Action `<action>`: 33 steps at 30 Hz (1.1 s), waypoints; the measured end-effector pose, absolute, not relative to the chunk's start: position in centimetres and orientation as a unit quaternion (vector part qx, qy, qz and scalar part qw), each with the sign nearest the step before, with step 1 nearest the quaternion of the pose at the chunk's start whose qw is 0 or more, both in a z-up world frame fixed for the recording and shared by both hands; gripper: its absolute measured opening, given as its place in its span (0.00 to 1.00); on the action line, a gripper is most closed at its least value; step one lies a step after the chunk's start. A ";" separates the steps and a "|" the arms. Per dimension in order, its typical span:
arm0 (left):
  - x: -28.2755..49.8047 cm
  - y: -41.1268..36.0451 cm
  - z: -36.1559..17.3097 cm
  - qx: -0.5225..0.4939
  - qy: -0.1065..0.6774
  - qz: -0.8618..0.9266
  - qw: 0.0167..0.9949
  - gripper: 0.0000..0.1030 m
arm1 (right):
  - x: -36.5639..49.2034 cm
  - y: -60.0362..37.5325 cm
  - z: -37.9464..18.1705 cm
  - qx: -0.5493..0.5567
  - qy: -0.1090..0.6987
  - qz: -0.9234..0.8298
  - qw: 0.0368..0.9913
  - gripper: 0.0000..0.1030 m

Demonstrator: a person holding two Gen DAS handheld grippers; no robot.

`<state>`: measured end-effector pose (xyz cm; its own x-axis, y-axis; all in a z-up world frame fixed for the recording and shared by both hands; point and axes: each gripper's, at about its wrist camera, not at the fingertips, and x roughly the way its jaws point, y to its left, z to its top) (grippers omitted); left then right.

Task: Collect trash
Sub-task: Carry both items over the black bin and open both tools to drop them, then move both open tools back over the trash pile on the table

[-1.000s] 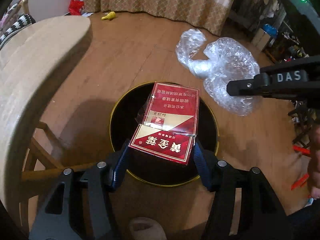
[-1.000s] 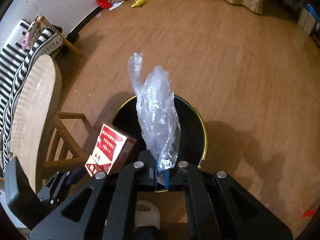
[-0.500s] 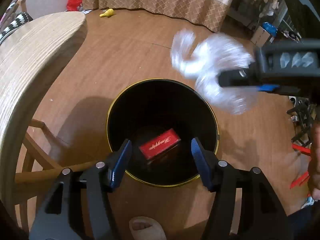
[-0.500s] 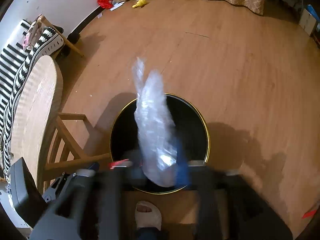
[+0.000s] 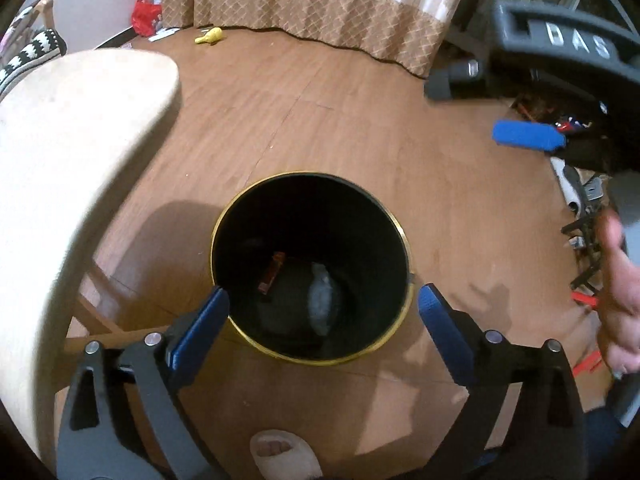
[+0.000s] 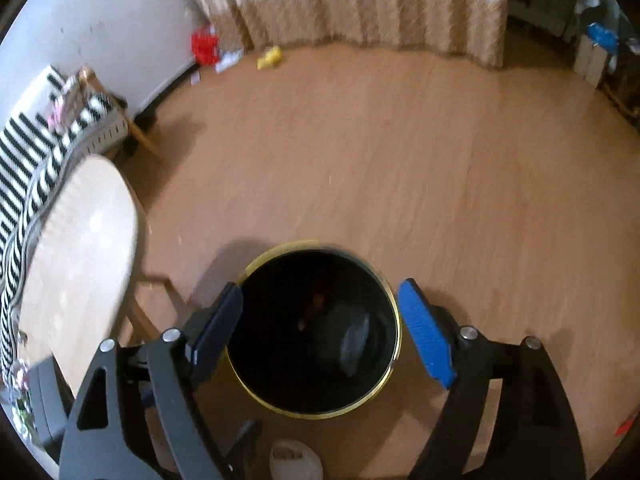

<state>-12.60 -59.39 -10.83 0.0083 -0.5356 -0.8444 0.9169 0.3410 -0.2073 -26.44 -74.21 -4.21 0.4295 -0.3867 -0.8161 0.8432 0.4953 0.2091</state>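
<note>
A black round bin with a gold rim (image 5: 405, 236) (image 6: 394, 312) stands on the wooden floor. Inside it lie a red cigarette box (image 5: 273, 273) (image 6: 316, 304) and a crumpled clear plastic wrap (image 5: 322, 306) (image 6: 356, 340). My left gripper (image 5: 322, 332) is open and empty above the bin's near rim. My right gripper (image 6: 320, 332) is open and empty above the bin; its blue pad (image 5: 526, 137) and black body show at the upper right of the left wrist view.
A pale round table (image 5: 60, 152) (image 6: 76, 248) with a wooden chair under it stands left of the bin. A striped cushion (image 6: 28, 160) lies beyond. A yellow toy (image 5: 210, 36) and red bag (image 5: 146, 14) lie by the curtain. A slippered foot (image 5: 284, 456) is below.
My left gripper let go of the red box, which dropped into the bin. My right gripper opened and the plastic wrap fell in too. Both grippers have risen.
</note>
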 end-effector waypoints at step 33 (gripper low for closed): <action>6.6 -3.4 1.6 -0.027 0.431 -0.110 0.895 0.94 | 6.3 -25.4 -1.8 0.097 0.472 0.046 0.875 0.83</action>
